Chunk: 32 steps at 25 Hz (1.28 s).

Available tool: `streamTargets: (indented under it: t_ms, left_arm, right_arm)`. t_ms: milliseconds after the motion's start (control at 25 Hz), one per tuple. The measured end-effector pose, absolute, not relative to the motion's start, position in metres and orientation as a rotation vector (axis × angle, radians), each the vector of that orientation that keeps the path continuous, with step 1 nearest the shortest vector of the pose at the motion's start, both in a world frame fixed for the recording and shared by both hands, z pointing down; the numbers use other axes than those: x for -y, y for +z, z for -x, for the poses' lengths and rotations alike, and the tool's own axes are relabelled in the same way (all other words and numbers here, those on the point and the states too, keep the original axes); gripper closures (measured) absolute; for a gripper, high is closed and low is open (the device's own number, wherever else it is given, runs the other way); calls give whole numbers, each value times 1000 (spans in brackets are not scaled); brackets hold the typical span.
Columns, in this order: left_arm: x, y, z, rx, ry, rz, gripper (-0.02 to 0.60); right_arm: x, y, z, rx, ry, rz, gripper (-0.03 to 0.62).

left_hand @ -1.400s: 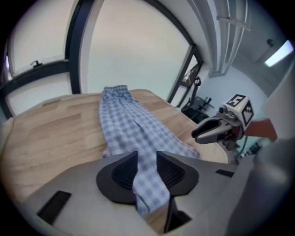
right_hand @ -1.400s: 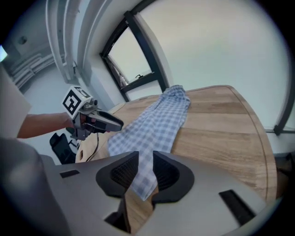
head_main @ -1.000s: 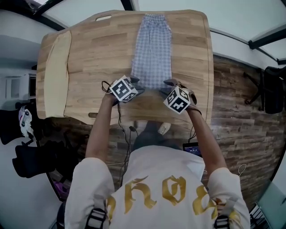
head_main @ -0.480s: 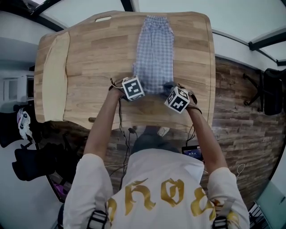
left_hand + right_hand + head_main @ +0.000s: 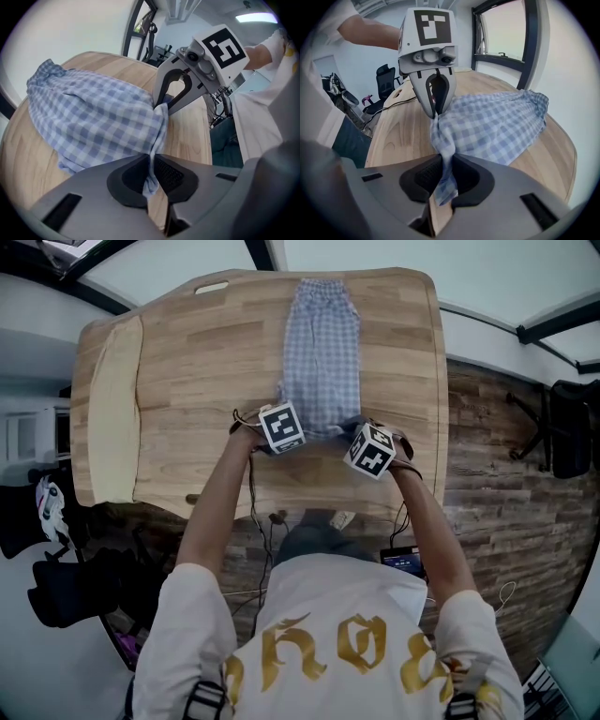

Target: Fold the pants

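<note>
Pants [image 5: 322, 352] of blue-and-white checked cloth are spread lengthwise along the middle of the light wooden plank counter [image 5: 206, 371], the gathered end lying at the far edge and the other end drawn towards the person. The near end is taken at its two corners. The left corner is pinched by the grey left gripper [image 5: 151, 171]: its jaws have just been closing and are now pressed together on a fold of the checked cloth, which is seen bunched between the dark pads. The right corner is pinched in the same way by the grey right gripper [image 5: 444, 174], whose jaws have also just been closing and are clamped on a twisted tail of the fabric. Both grippers are angled steeply down at the near edge of the cloth, side by side and a little apart, each topped by a cube with square markers. A cream pad [image 5: 117, 409] is laid along the counter's left end, well apart from the pants.
</note>
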<state>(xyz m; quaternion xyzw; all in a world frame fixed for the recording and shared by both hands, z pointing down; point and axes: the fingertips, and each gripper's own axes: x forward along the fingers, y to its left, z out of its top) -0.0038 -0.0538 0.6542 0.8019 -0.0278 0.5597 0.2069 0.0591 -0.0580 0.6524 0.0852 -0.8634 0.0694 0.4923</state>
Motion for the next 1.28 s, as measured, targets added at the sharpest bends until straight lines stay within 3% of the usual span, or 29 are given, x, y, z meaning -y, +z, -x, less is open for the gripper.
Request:
streamTargets:
  t_ms: [880, 1280]
  left_arm:
    - [-162, 527, -31, -163, 1523, -2030, 518]
    - [-141, 484, -33, -154, 1512, -2037, 518]
  right_arm:
    - [-144, 522, -101, 2098, 382, 296, 513]
    - [-120, 482, -101, 2138, 329, 260, 511]
